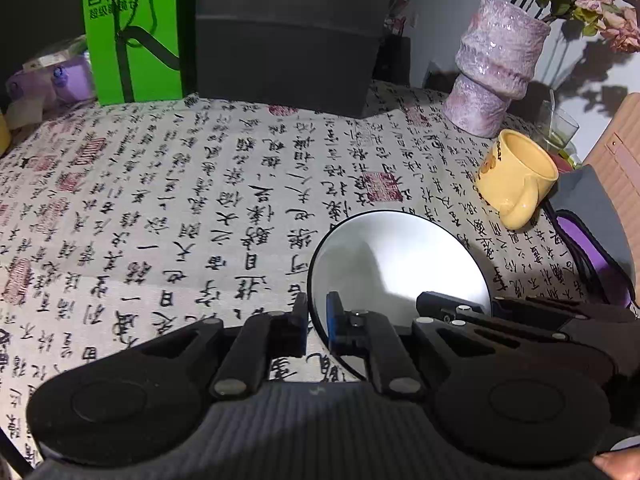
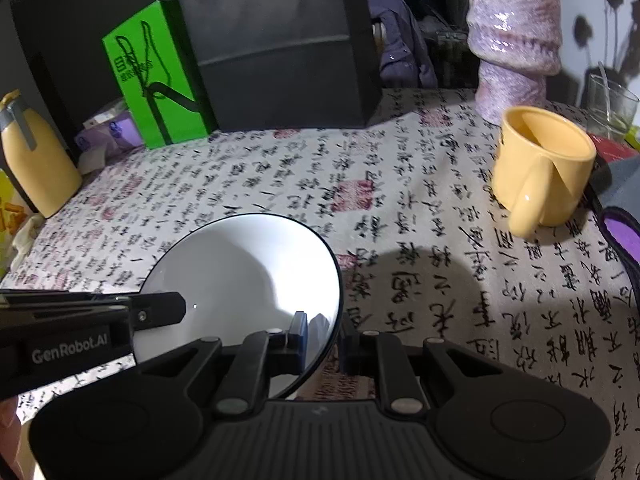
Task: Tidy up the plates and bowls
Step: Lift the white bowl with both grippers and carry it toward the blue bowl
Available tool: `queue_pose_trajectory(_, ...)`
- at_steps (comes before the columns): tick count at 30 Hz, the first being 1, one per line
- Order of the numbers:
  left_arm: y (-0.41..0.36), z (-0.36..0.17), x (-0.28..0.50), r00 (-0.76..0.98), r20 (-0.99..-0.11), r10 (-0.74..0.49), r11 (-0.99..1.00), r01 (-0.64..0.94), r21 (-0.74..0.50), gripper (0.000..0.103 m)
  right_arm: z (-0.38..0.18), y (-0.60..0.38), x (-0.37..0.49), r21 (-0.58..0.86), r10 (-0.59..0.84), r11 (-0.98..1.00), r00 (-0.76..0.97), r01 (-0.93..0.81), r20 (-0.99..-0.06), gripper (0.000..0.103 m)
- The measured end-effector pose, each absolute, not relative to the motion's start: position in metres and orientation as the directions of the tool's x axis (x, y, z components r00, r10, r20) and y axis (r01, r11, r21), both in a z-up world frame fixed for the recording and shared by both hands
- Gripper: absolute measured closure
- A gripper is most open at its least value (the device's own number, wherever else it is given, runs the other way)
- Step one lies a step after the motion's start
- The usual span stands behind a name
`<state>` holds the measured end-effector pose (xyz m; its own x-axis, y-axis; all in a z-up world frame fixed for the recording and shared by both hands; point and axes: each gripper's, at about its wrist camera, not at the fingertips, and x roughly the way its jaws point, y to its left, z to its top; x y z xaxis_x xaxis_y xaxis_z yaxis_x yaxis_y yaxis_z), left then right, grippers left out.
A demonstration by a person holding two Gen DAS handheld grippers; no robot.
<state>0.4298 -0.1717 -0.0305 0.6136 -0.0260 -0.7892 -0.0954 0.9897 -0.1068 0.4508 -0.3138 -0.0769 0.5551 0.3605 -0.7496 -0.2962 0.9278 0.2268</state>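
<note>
I hold one white bowl (image 2: 248, 276) with a dark rim between my two tools, and this is the whole matter now. My left gripper (image 1: 318, 324) is closed on the rim at the bowl's left side: one finger is outside the wall, the other inside, and the thin edge is pinched between the blue pads. My right gripper (image 2: 322, 340) is clamped on the opposite rim in the same manner, one finger in the white inside, one outside. In the right wrist view the left tool enters from the left edge and its tip lies over the inside of the bowl.

The bowl is at the near part of the table, over the cloth with the printed characters (image 1: 180, 208); I cannot tell if its foot touches the cloth or hangs a little above it. It lies directly in front of both tools, between them, so neither hand is nearer (they share it equally). The line from one grip to the other goes across the bowl from left to right.

I judge that the coming move depends on this: both hands must travel together and keep the rim level, otherwise the bowl twists in the pads. The yellow mug (image 2: 540, 168) stands at the right, farther back, well apart from the bowl, and the purple vase (image 2: 516, 36) is behind it. I see no other plate or bowl, so where this one should go I cannot say.
</note>
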Motion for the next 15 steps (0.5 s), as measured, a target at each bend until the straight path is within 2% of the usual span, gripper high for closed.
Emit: queue_pose_trajectory(15, -0.149, -0.008, 0.400, 0.650, -0.760, -0.020, 0.986, -0.114, -0.123, 0.094, -0.050, -0.290, 0.430, 0.213, 0.375, 0.920, 0.582, -0.329, -0.722, 0.089)
